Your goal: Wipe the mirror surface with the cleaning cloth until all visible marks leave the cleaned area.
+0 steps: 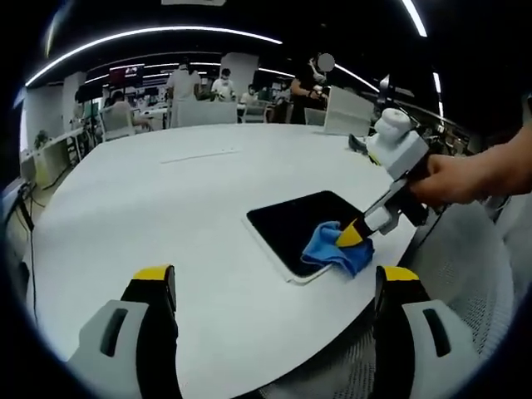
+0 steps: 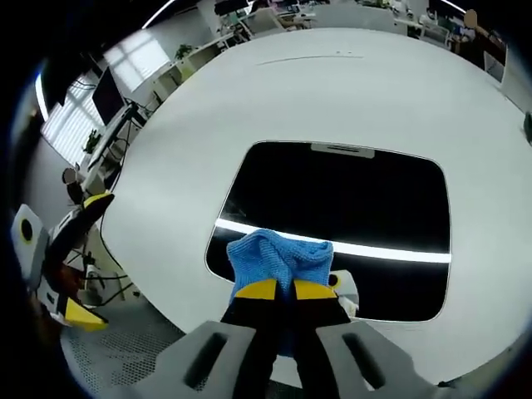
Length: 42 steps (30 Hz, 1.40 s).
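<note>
Blue, soft and crumpled, the cleaning cloth (image 2: 281, 259) is pinched between the clenched yellow-tipped jaws of the right gripper (image 2: 278, 289) and pressed onto the near edge of the mirror (image 2: 341, 208), a flat, glossy dark rectangle with rounded corners lying on the smooth white round desk (image 1: 166, 216). The left gripper (image 1: 270, 273) hangs above the desk edge, jaws spread wide and holding nothing, well apart from the cloth.

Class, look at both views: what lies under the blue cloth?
The blue cloth, gripped by the right tool, lies on the near edge of the dark mirror, which rests on the white table. Any marks beneath the cloth are covered.
</note>
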{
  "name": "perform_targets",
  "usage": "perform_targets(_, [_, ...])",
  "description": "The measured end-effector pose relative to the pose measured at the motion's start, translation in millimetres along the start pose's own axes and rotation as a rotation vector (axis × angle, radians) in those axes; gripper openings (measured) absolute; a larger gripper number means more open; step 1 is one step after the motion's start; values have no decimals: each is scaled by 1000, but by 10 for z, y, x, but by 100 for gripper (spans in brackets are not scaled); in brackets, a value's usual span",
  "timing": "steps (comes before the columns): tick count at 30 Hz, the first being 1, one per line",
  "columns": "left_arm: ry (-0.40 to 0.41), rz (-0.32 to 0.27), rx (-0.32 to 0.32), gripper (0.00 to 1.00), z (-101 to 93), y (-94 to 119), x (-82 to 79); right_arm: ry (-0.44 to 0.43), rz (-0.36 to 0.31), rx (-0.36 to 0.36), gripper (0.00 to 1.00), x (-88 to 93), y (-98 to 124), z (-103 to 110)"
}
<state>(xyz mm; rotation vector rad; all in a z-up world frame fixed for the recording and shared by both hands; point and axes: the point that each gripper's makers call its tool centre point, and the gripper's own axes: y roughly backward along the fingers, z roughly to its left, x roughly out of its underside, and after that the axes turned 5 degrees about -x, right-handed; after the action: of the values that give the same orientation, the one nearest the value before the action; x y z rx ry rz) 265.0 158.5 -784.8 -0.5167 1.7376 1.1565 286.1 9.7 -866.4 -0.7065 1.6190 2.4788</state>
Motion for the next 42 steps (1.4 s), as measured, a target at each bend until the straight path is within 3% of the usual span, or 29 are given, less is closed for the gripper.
perform_targets(1, [29, -9, 18, 99, -50, -7, -15, -1, 0, -1, 0, -1, 2, -11])
perform_targets(4, [-10, -2, 3, 99, -59, -26, 3, -9, 0, -7, 0, 8, 15, -30])
perform_targets(12, [22, -24, -7, 99, -60, -65, -96, -23, -5, -10, 0, 31, 76, -145])
perform_targets(15, [-9, -19, -15, 99, -60, -92, -97, -34, -9, -14, 0, 41, 93, -179])
perform_targets(24, [0, 15, 4, 99, -107, -139, 64, -50, -15, -12, 0, 54, 118, -231])
perform_targets(27, [32, 6, 5, 99, -112, -130, 48, -55, -12, -12, 0, 52, 117, -234])
perform_targets(29, [8, -3, 10, 99, -126, -128, 45, -62, -14, -10, 0, 50, 117, -235])
perform_targets(42, [28, 38, 5, 99, -77, -170, 138, -78, -14, 0, 0, 20, 108, -264])
